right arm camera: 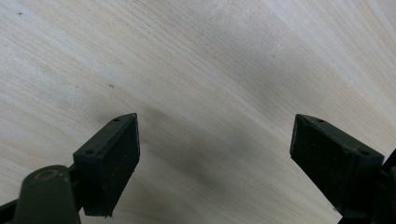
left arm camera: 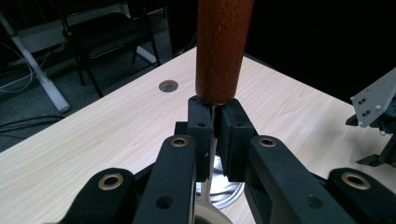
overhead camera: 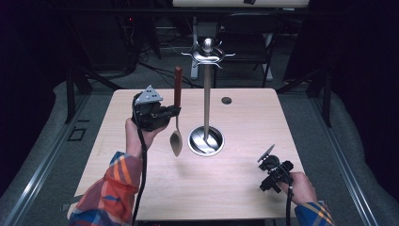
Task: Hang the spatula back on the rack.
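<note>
A spoon (overhead camera: 177,117) with a reddish-brown wooden handle and a metal bowl hangs upright above the table, bowl down. My left gripper (overhead camera: 175,111) is shut on its thin metal neck just under the handle. In the left gripper view the two pads (left arm camera: 201,135) pinch the metal shank below the wooden handle (left arm camera: 222,46). To the right stands a metal utensil stand (overhead camera: 206,94) with a round base and hooks at the top. My right gripper (overhead camera: 264,176) rests low at the table's front right. Its jaws stand wide apart over bare wood, as its own right gripper (right arm camera: 215,158) view shows.
The light wooden table (overhead camera: 244,122) has a small round hole (overhead camera: 226,100) near its far edge. A dark chair (overhead camera: 244,37) and cables lie on the floor beyond the table. The surroundings are dark.
</note>
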A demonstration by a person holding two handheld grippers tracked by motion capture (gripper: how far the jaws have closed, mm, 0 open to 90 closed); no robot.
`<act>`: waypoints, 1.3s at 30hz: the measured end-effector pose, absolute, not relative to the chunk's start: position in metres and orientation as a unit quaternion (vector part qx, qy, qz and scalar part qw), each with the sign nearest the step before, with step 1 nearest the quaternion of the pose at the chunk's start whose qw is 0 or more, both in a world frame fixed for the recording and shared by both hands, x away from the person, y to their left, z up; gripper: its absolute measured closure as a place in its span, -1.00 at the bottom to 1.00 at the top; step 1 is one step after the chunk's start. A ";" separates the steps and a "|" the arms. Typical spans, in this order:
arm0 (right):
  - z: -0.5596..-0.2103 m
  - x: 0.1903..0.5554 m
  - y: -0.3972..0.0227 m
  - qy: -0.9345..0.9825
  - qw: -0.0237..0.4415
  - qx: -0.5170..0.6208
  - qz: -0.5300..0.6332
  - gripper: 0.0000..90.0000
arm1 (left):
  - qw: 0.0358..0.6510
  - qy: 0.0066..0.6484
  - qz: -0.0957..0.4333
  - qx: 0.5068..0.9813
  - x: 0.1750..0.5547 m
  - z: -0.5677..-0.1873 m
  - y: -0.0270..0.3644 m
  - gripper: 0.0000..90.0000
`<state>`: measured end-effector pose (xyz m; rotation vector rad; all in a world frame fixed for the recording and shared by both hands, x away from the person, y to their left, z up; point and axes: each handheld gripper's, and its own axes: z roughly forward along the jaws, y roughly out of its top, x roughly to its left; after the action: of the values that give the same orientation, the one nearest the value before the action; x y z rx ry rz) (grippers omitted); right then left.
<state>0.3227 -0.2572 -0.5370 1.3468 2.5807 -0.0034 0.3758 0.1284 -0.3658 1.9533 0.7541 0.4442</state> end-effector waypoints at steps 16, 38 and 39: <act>-0.537 0.323 -0.258 0.880 0.115 0.460 0.001 -0.66 | 0.477 0.305 0.182 0.804 0.381 -0.357 0.117 0.88; -0.537 0.323 -0.257 0.882 0.111 0.457 -0.001 -0.66 | 0.467 0.302 0.194 0.808 0.383 -0.352 0.106 0.87; -0.537 0.323 -0.258 0.882 0.111 0.458 0.000 -0.66 | 0.464 0.300 0.196 0.810 0.383 -0.351 0.105 0.87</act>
<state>0.3227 -0.2575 -0.5368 1.3436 2.5906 -0.0011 0.3831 0.1052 -0.3515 1.9898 0.7366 0.4816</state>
